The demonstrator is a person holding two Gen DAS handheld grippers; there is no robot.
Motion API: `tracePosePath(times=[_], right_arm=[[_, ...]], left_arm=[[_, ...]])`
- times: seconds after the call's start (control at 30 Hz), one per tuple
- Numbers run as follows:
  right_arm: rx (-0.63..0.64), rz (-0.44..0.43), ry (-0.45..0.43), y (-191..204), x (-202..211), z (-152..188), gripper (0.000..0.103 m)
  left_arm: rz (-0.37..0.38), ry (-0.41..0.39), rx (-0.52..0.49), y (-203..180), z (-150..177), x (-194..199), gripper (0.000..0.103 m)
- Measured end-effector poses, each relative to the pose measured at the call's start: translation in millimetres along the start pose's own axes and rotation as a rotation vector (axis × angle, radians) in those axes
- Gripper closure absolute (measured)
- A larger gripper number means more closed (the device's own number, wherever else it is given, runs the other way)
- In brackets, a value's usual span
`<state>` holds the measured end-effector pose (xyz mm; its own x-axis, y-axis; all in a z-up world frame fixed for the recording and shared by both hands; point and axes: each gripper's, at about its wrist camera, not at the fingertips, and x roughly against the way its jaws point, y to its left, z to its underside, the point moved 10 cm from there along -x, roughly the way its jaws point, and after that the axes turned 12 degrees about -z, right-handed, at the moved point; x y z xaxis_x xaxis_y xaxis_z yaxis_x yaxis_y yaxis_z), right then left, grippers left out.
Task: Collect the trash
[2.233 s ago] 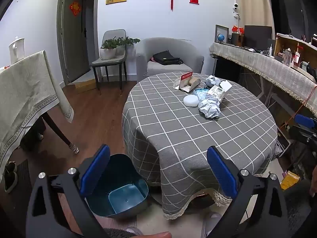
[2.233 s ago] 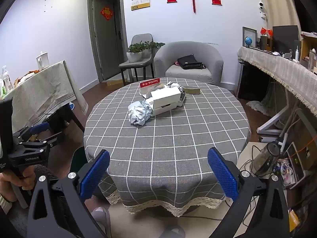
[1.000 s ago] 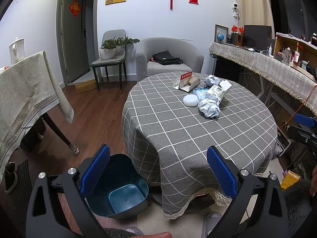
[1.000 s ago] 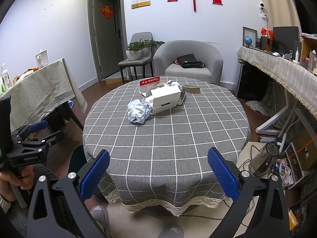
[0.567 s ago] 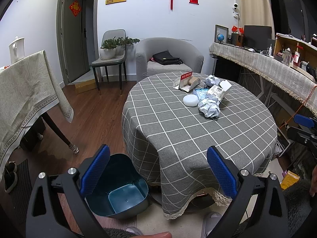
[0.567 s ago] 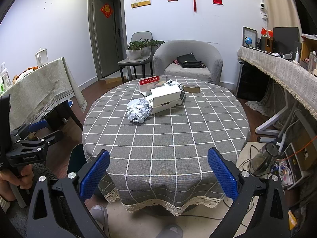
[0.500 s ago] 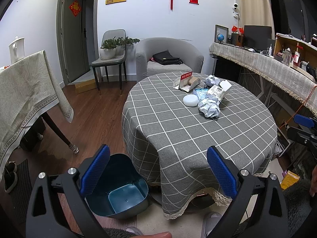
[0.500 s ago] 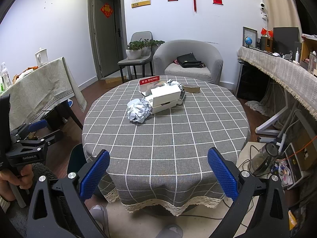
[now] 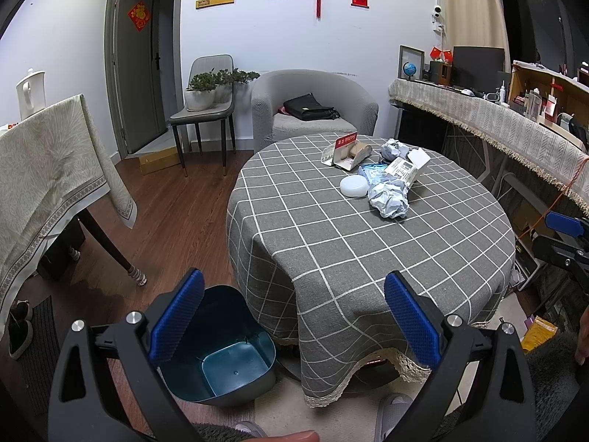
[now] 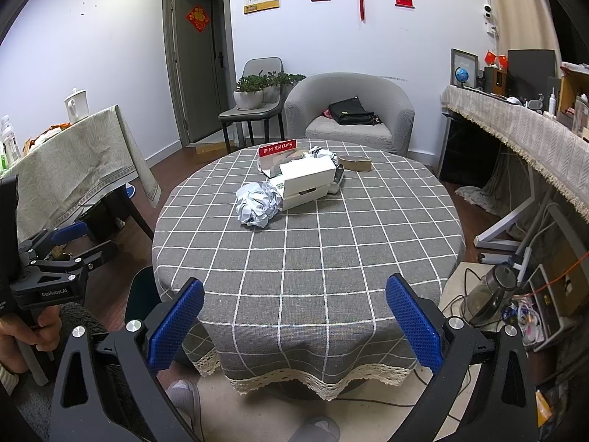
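A pile of trash lies past the middle of the round table (image 9: 331, 243) with the grey checked cloth: a crumpled paper ball (image 9: 389, 202) (image 10: 257, 204), a white box (image 10: 307, 182) (image 9: 403, 169), a white round lid (image 9: 354, 186), a red-labelled package (image 9: 346, 150) (image 10: 278, 149) and a second paper wad (image 9: 394, 149). A blue bin (image 9: 228, 357) stands empty on the floor at the table's near left. My left gripper (image 9: 294, 322) is open and empty, held above the bin and table edge. My right gripper (image 10: 294, 322) is open and empty at the table's near edge.
A second table with a beige cloth (image 9: 48, 169) stands to the left. A grey armchair (image 9: 313, 107) and a chair with potted plants (image 9: 206, 107) stand behind the round table. A long covered counter (image 9: 497, 125) runs along the right. A kettle and cables (image 10: 493, 294) lie on the floor.
The right wrist view has drifted slightly. Both grippers stay open and empty, and the trash has not moved.
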<state>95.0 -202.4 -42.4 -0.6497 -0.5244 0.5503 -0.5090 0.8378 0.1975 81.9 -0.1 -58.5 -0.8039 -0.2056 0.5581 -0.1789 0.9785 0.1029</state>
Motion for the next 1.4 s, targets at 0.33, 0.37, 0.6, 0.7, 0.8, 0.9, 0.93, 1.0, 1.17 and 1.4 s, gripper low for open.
tracePosePath(times=[0.33, 0.37, 0.6, 0.7, 0.8, 0.9, 0.93, 1.0, 1.17, 1.4], right_arm=[[0.0, 0.002, 0.002, 2.2, -1.5, 1.2, 0.003], [-0.003, 0.001, 0.005, 1.5, -1.9, 2.1, 0.003], [0.009, -0.033, 0.034, 4.1, -3.5, 3.3, 0.003], [-0.005, -0.05, 0.024, 4.1, -3.4, -6.9, 0.003], [-0.003, -0.031, 0.008, -2.2, -5.4, -17.5, 0.003], [0.027, -0.011, 0.024, -9.6, -15.1, -23.0, 0.003], [0.03, -0.014, 0.026, -11.8, -18.0, -24.4, 0.003], [0.036, -0.03, 0.031, -15.9, -25.3, -29.1, 0.003], [0.051, -0.072, 0.04, -28.4, -47.3, -42.6, 0.003], [0.044, -0.133, 0.053, -43.1, -76.2, -64.6, 0.003]], left_arm=[[0.002, 0.003, 0.003, -0.6, -0.2, 0.3, 0.003], [0.005, 0.003, 0.003, -0.7, -0.5, 1.4, 0.003], [0.037, 0.003, -0.011, -8.3, -4.5, 4.4, 0.003], [0.071, -0.002, -0.03, -16.1, -8.2, 4.9, 0.003], [0.1, -0.004, -0.048, -26.1, -12.4, 3.4, 0.003], [0.126, 0.0, -0.04, -32.9, -18.2, -2.3, 0.003], [0.15, 0.008, -0.036, -37.3, -20.7, -6.3, 0.003], [0.175, 0.018, -0.034, -45.3, -25.5, -14.2, 0.004], [0.229, 0.029, -0.063, -70.3, -35.1, -35.2, 0.008], [0.29, 0.075, -0.137, -114.4, -38.1, -75.5, 0.02]])
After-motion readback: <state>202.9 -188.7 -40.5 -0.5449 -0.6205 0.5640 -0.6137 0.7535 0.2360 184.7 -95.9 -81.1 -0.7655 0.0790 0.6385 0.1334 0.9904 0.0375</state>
